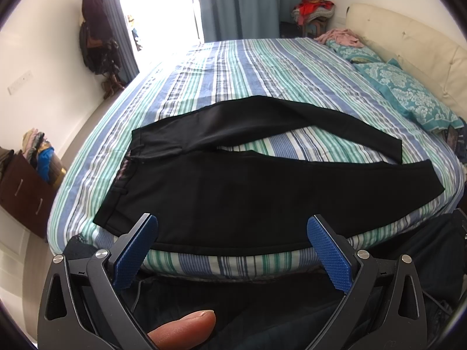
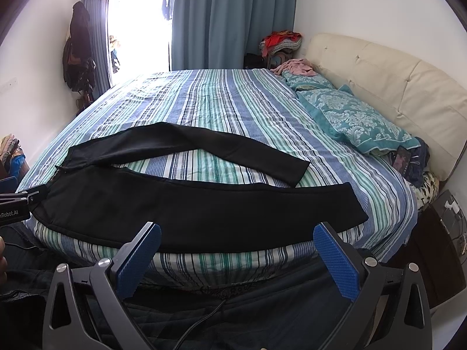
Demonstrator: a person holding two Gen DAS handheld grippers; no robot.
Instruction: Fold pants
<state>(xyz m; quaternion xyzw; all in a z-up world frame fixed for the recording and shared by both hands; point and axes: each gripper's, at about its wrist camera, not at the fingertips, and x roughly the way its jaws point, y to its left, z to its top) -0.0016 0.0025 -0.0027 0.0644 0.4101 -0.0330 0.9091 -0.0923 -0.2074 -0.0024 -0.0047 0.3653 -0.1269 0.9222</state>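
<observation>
A: Where are the black pants [image 1: 233, 192]?
B: Flat on the striped bed [image 1: 262, 67], legs parted, just beyond both grippers' fingertips.
A: The fingers?
B: Left gripper [image 1: 232, 227] spread wide, empty; right gripper [image 2: 237, 234] likewise.

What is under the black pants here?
The black pants lie spread on the striped bedsheet, which shows between the two legs. Whatever lies directly beneath the fabric is covered. Both grippers are open, off the cloth.
</observation>
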